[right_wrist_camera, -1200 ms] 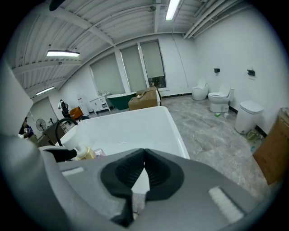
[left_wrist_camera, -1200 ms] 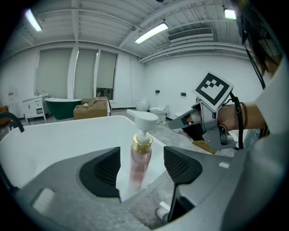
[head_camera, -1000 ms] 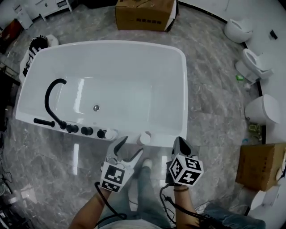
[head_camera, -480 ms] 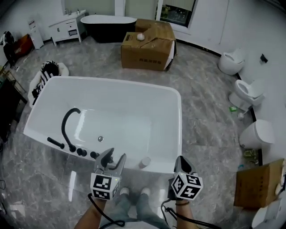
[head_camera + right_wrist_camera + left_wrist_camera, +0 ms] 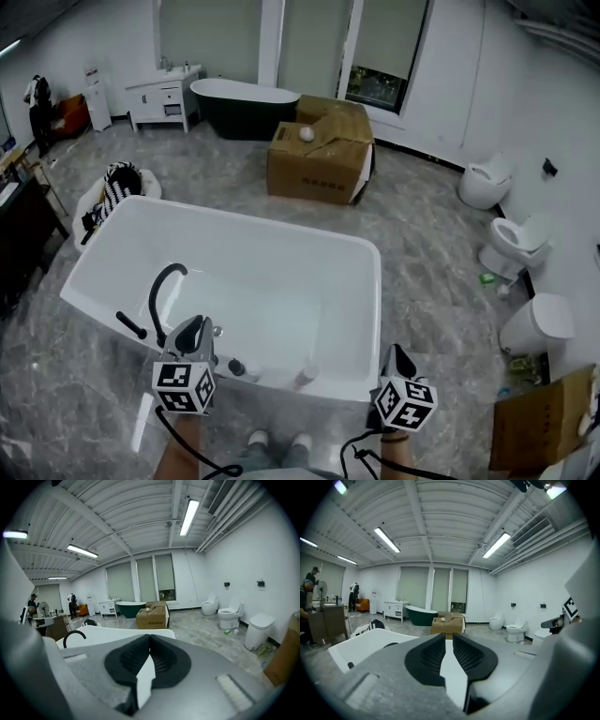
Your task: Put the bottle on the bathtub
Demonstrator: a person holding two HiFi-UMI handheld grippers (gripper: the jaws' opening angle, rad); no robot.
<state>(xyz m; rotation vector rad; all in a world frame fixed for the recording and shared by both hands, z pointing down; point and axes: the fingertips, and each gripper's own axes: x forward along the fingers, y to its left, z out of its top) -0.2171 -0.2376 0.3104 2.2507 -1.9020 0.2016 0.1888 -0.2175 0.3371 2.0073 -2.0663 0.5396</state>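
The white bathtub (image 5: 373, 281) fills the middle of the head view, with a black faucet (image 5: 167, 289) on its near rim. Two small white bottles (image 5: 251, 373) (image 5: 305, 377) stand on that rim, with no gripper touching them. My left gripper (image 5: 194, 328) is raised in front of the faucet. Its jaws have just been closing, and only a narrow gap with nothing in it remains in the left gripper view (image 5: 449, 637). My right gripper (image 5: 398, 354) hovers near the tub's right corner, and its tips meet on nothing in the right gripper view (image 5: 150, 637).
A cardboard box (image 5: 319, 159) and a dark tub (image 5: 246, 108) stand beyond the bathtub. Two toilets (image 5: 486, 183) (image 5: 520, 244) and a white bin (image 5: 536, 323) line the right wall. Another box (image 5: 544, 427) sits at the lower right. People stand far off on the left (image 5: 310, 581).
Both grippers rose away from the tub's near rim. The left one moved left and its open jaws drew nearly together. The head view tilted up, showing more of the room.
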